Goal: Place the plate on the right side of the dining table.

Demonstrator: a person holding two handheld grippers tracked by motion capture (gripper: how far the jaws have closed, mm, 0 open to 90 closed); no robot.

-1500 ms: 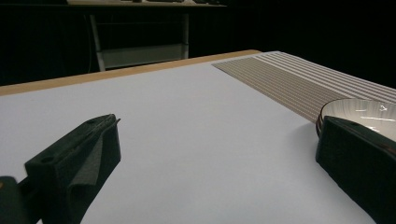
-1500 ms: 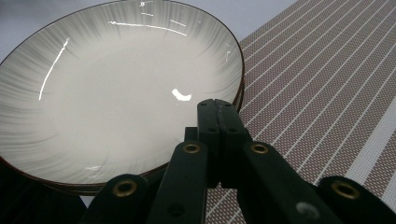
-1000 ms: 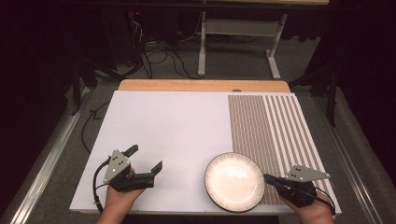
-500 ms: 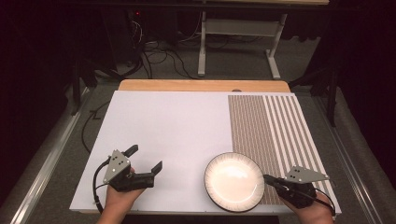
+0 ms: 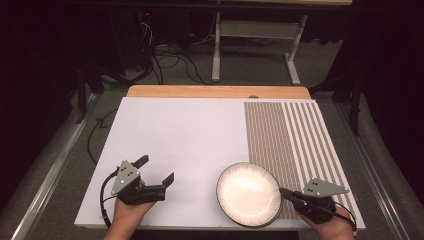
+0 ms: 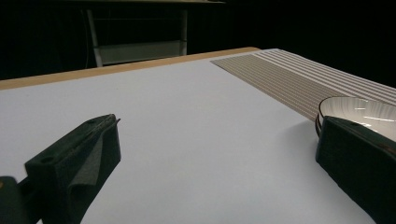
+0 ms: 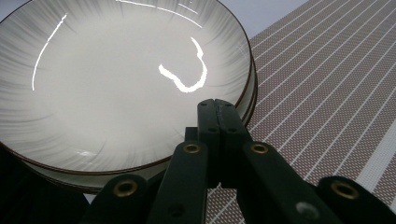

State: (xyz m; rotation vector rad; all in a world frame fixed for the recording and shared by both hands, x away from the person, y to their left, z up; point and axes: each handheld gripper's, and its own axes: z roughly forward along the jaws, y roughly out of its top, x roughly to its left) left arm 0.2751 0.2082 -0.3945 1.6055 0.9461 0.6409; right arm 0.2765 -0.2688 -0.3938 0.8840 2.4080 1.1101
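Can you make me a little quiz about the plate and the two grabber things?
1. True or false: the left gripper has its jaws wide apart.
2. What is the right gripper touching? A) a cup B) the plate C) nothing
3. What pattern covers the mat under the plate's right edge?

Key:
1. True.
2. B, its shut jaws meet the plate's rim.
3. Stripes, brown and white.

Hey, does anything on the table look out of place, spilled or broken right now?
Nothing spilled or broken. One small oddity: the plate sits at the near edge of the table, half on the white mat and half on the striped mat. In the right gripper view a second rim shows beneath it, so it may be two plates stacked.
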